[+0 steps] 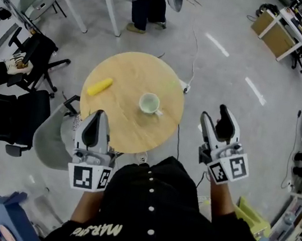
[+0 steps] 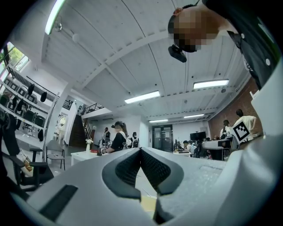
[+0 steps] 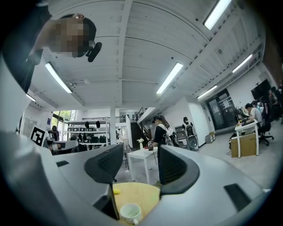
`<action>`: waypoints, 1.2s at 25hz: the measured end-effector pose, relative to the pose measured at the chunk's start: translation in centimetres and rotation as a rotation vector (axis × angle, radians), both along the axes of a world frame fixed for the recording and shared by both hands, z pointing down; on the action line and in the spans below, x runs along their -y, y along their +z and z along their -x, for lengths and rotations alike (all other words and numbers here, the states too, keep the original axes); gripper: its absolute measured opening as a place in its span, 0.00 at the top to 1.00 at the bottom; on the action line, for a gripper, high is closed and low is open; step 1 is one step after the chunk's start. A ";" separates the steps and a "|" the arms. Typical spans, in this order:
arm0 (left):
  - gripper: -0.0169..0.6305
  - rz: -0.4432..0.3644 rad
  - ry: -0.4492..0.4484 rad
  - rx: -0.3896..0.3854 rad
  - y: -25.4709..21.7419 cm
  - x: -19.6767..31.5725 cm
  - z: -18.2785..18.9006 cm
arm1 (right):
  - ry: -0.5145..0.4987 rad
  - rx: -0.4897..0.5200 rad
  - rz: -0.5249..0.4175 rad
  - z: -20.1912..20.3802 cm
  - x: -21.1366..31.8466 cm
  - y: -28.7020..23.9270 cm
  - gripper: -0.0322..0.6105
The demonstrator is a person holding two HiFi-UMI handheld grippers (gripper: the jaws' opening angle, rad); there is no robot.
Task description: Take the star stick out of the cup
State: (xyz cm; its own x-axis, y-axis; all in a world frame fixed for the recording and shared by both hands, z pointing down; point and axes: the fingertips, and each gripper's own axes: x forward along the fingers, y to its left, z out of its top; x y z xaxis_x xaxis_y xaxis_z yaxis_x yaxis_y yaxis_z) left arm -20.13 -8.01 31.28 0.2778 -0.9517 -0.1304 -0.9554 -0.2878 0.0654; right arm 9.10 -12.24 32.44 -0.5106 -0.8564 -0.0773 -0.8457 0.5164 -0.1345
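The person holds both grippers about level at the near side of the round table (image 1: 136, 69). The left gripper (image 1: 99, 115) hangs over the near-left rim, its jaws closed tip to tip on nothing. The right gripper (image 1: 215, 115) is just off the right rim, over open floor, its jaws wide and empty. The cup (image 1: 149, 104) stands ahead of both jaws, between their lines. The yellow stick (image 1: 99, 86) lies on the table beyond the left jaws, apart from the cup.

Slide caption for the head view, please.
Left gripper shut, right gripper open, both near a round wooden table bearing a white cup and a yellow stick.
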 end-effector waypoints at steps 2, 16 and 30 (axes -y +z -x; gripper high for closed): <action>0.98 0.007 0.006 -0.002 0.4 1.3 0.1 | -0.020 0.025 0.033 0.3 1.5 1.0 0.57; 0.98 0.055 -0.099 -0.005 1.6 7.4 -1.9 | -0.117 0.079 0.178 -1.1 11.2 6.5 0.56; 0.98 0.077 -0.108 0.024 2.7 8.4 -3.0 | -0.179 0.100 0.381 -0.2 14.2 16.5 0.54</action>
